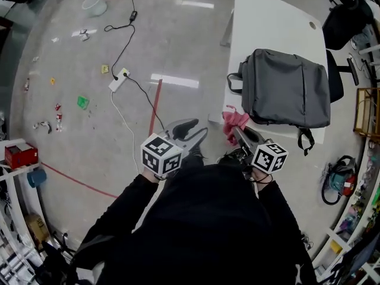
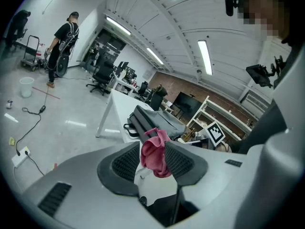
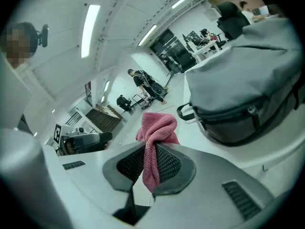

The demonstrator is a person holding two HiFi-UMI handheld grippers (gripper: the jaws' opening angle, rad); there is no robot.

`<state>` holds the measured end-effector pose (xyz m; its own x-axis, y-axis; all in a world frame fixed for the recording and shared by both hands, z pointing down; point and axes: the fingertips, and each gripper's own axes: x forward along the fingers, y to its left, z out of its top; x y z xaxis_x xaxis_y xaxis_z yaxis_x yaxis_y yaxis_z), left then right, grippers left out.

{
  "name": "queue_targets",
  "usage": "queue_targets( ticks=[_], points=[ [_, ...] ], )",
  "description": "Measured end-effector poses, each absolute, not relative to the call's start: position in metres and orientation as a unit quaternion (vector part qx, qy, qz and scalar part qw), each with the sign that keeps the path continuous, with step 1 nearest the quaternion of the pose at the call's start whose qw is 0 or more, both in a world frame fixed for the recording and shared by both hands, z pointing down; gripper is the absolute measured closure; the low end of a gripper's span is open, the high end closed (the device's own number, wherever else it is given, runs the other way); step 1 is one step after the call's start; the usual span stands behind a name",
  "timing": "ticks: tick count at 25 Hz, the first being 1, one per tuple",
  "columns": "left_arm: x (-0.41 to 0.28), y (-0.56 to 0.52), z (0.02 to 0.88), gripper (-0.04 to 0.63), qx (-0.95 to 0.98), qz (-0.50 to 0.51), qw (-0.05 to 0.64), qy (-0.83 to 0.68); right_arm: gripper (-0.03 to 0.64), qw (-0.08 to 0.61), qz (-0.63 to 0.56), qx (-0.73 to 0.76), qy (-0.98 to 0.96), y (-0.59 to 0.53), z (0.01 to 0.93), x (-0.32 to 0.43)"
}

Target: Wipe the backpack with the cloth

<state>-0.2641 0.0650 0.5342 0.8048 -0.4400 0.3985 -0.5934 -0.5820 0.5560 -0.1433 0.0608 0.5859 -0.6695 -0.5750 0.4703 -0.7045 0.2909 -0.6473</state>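
The backpack (image 1: 288,88) fills the near half of the counter (image 1: 267,16), leaving the far half bare and only a thin bare strip along the near edge. Left of the counter the floor (image 1: 178,40) lies open, broken by a power strip (image 1: 119,80) with trailing cables. A black chair (image 1: 336,82) crowds the counter's right side.

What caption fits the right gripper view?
Right gripper, jaws shut on a pink cloth, near a grey backpack lying on a white table.
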Motion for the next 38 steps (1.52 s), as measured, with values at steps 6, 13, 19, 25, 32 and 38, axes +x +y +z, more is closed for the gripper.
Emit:
queue_targets(
  ticks=[6,13,19,25,32,38],
  points=[
    [-0.243,0.067,0.525,0.373,0.909,0.101,0.312,-0.256,0.565,0.053,0.421,0.355,-0.833,0.055,0.542,-0.169],
    [-0.206,0.077,0.527,0.276,0.935,0.147,0.244,-0.209,0.565,-0.022,0.448,0.234,-0.862,0.061,0.506,-0.18],
    [-0.137,0.093,0.505,0.299,0.947,0.161,0.213,-0.177,0.563,-0.034,0.432,0.144,-0.889,0.08,0.466,-0.149],
    [-0.075,0.103,0.482,0.469,0.949,0.162,0.201,-0.183,0.563,-0.056,0.416,0.114,-0.9,0.096,0.439,-0.094],
    [-0.034,0.093,0.507,0.509,0.92,0.234,0.195,-0.246,0.45,-0.062,0.402,0.11,-0.907,0.101,0.447,-0.036],
    [-0.028,0.094,0.535,0.511,0.887,0.312,0.184,-0.286,0.423,-0.021,0.382,0.123,-0.916,0.121,0.48,0.029]
  ],
)
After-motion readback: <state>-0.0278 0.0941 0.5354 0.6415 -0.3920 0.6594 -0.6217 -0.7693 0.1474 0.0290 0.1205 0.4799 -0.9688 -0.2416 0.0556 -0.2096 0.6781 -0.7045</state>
